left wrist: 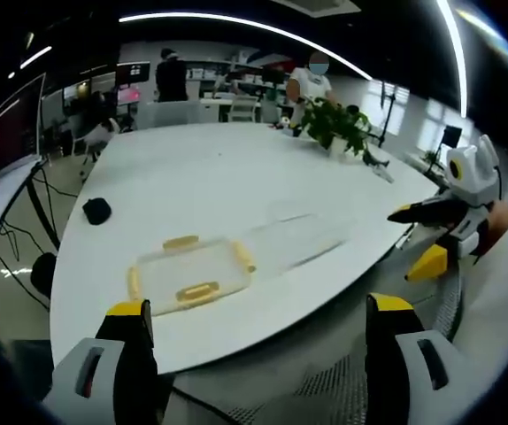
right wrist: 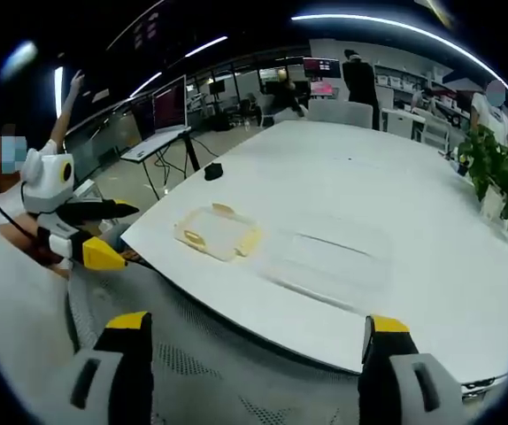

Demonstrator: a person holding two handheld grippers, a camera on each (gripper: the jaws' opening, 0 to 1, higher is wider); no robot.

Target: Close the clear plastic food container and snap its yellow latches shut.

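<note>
So far nothing is touched. Leftmost on the white bench [left wrist: 201, 177] sits a small black object [left wrist: 96, 210], well apart from the work. Next comes the lid [left wrist: 190, 274] with its yellow latches [left wrist: 197, 291], lying flat near the bench's near edge; it looks parked there so the latch tabs splay outward and can be reached from the edge. Just beside it, to the right, lies the clear plastic food container [left wrist: 294, 241], very faint against the white top, apparently its open base; I cannot tell whether the two touch. Farther right stands a potted plant [left wrist: 337, 125].

Left hand-held gripper [left wrist: 258, 336]: jaws spread wide, nothing between them, held back off the bench edge and aimed at the lid. Right hand-held gripper [right wrist: 254, 354]: also wide and empty, hanging short of the bench over a mesh chair back [right wrist: 192, 354], facing the container [right wrist: 325, 257]. Both read as a ready stance before reaching in; the closing has not begun.
</note>
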